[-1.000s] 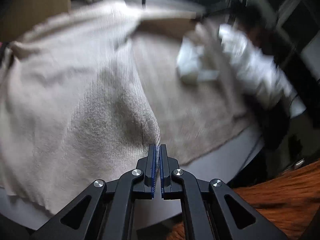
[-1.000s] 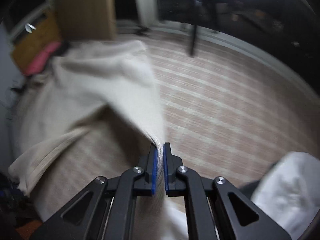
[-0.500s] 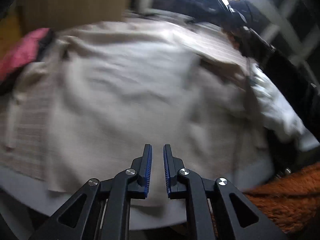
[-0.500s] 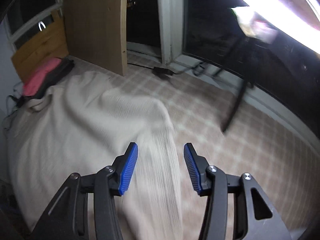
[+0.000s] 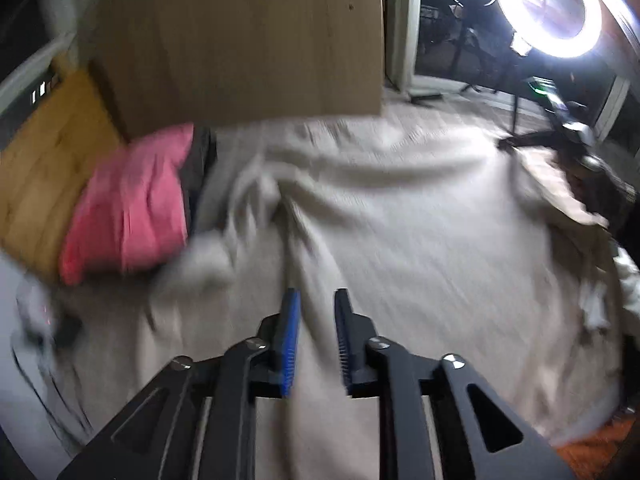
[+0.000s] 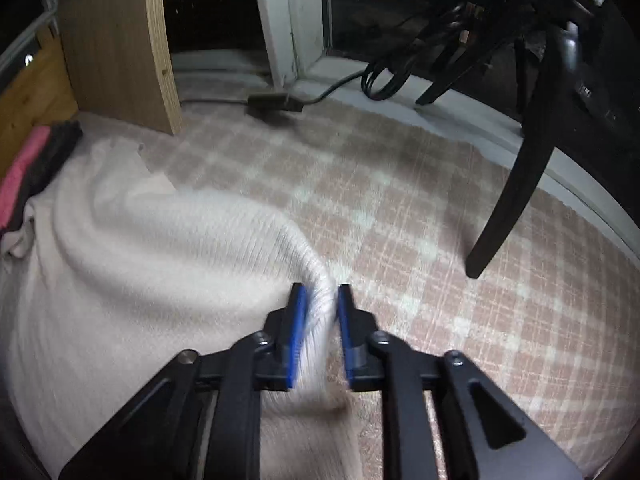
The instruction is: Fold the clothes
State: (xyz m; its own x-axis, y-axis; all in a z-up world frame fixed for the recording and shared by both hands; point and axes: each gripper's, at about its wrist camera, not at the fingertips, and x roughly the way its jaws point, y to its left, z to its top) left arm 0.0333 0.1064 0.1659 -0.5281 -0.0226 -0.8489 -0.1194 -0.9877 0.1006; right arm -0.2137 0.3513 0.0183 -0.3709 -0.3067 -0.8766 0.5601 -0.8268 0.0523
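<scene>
The cream knit sweater (image 6: pixel 132 264) lies spread over the checked blanket (image 6: pixel 420 220), beside a pink garment (image 5: pixel 128 204); the right gripper (image 6: pixel 319 300) pinches a raised ridge of its ribbed fabric between the blue pads. The left gripper (image 5: pixel 316 312) hovers over the sweater (badly blurred here), its jaws slightly parted with nothing between them.

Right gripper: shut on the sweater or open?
Closing on it, not fully shut: a bunched ridge of the beige sweater sits between the right gripper fingers, a gap remaining.
</scene>
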